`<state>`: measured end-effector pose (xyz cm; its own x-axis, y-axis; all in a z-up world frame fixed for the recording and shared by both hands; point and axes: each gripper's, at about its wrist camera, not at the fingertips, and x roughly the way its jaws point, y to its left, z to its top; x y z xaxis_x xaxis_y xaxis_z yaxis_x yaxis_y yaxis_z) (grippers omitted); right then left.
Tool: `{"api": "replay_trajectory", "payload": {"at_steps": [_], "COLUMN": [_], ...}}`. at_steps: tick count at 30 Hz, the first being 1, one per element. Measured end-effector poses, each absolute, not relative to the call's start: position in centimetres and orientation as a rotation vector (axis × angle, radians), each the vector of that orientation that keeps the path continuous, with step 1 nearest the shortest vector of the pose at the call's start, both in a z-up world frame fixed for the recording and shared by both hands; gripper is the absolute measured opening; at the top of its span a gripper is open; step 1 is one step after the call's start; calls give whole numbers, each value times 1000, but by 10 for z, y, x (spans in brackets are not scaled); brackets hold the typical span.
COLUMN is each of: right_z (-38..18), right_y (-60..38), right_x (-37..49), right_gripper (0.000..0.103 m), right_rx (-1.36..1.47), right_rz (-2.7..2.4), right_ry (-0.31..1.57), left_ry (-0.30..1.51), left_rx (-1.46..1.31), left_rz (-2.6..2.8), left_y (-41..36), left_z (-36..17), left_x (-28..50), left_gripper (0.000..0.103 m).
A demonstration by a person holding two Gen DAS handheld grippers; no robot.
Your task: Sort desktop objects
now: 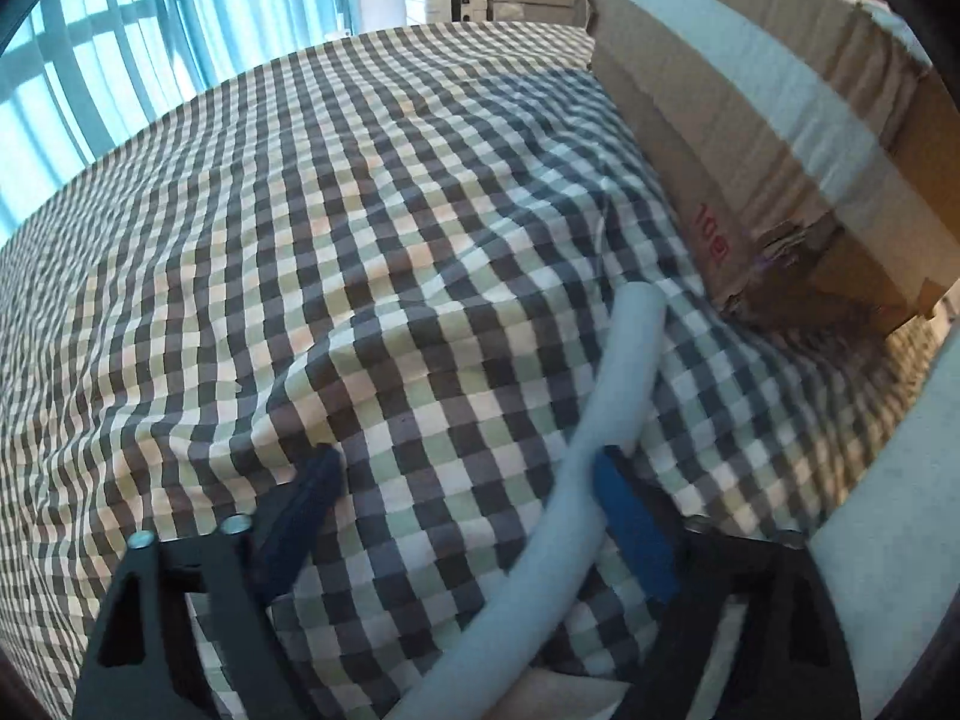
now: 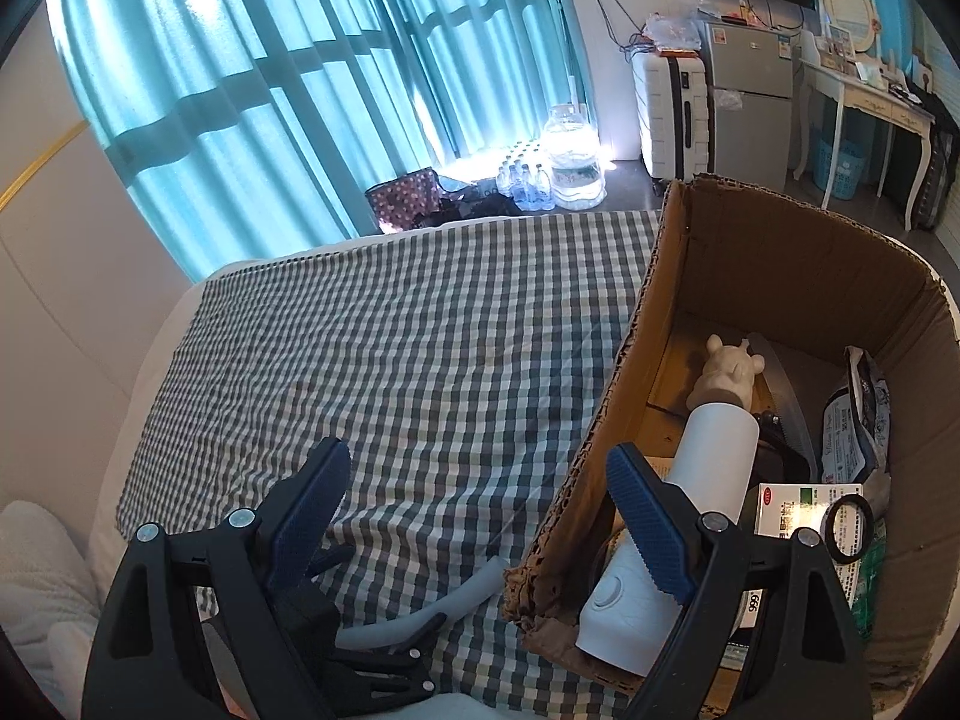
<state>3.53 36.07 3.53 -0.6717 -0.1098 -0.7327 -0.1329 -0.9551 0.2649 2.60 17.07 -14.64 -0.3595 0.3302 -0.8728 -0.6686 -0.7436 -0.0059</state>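
A: Where does the tube (image 1: 606, 396) lie?

B: On the checked cloth (image 1: 300, 228), just beside the near corner of the cardboard box (image 1: 720, 180). It runs between the fingers of the left gripper (image 1: 468, 492); it lies against the right pad (image 1: 630, 516), while the left pad stands clear, so nothing is clamped.

A: And the right gripper (image 2: 480, 516)?

B: Spread wide, holding nothing, poised over the box's near wall (image 2: 606, 420). Inside the box rest a white bottle (image 2: 660, 540), a pale figurine (image 2: 729, 372), packets (image 2: 858, 420) and a black ring (image 2: 849, 531).
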Motion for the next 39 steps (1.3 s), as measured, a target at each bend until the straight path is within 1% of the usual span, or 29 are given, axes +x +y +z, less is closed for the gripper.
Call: {"api": "replay_trajectory", "payload": {"at_steps": [1, 2, 3, 4, 5, 12, 17, 19, 20, 21, 22, 28, 31, 35, 39], "right_z": [35, 35, 36, 37, 38, 43, 45, 46, 45, 45, 44, 44, 46, 54, 62], "right_y": [361, 362, 363, 363, 364, 370, 372, 370, 371, 371, 371, 373, 374, 374, 381], "right_x": [36, 37, 38, 39, 40, 50, 53, 52, 52, 51, 52, 52, 55, 63, 70], "right_gripper": [88, 88, 88, 88, 88, 88, 88, 88, 88, 88, 88, 88, 88, 88, 88], "right_rx": [-1267, -1263, -1259, -1256, -1249, -1214, -1197, -1195, -1198, -1199, -1200, -1191, -1179, -1133, -1080], "right_rz": [2823, 2822, 2819, 2818, 2820, 2829, 2833, 2833, 2833, 2831, 2829, 2832, 2829, 2824, 2798], "right_ry": [473, 478, 480, 482, 486, 515, 537, 538, 542, 543, 545, 554, 542, 432, 336], "left_ry": [475, 486, 490, 491, 495, 367, 349, 372, 385, 408, 415, 430, 401, 337, 273], "left_rx": [-1245, -1231, -1221, -1217, -1217, -1306, -1355, -1347, -1344, -1329, -1322, -1318, -1333, -1226, -1085], "left_rz": [2113, 2095, 2056, 2020, 2005, 1878, 1793, 1816, 1830, 1856, 1860, 1988, 2100, 2223, 2251], "left_y": [172, 173, 176, 179, 181, 178, 177, 178, 177, 179, 176, 181, 180, 162, 172], "left_z": [-145, -143, -141, -141, -140, -141, -141, -142, -141, -140, -138, -123, -108, -75, -19], "left_x": [28, 32, 37, 42, 45, 45, 44, 45, 45, 48, 47, 49, 41, 34, 37], "left_gripper": [66, 51, 33, 29, 29, 29, 29, 29, 24, 15, 12, 9, 9, 9, 9]}}
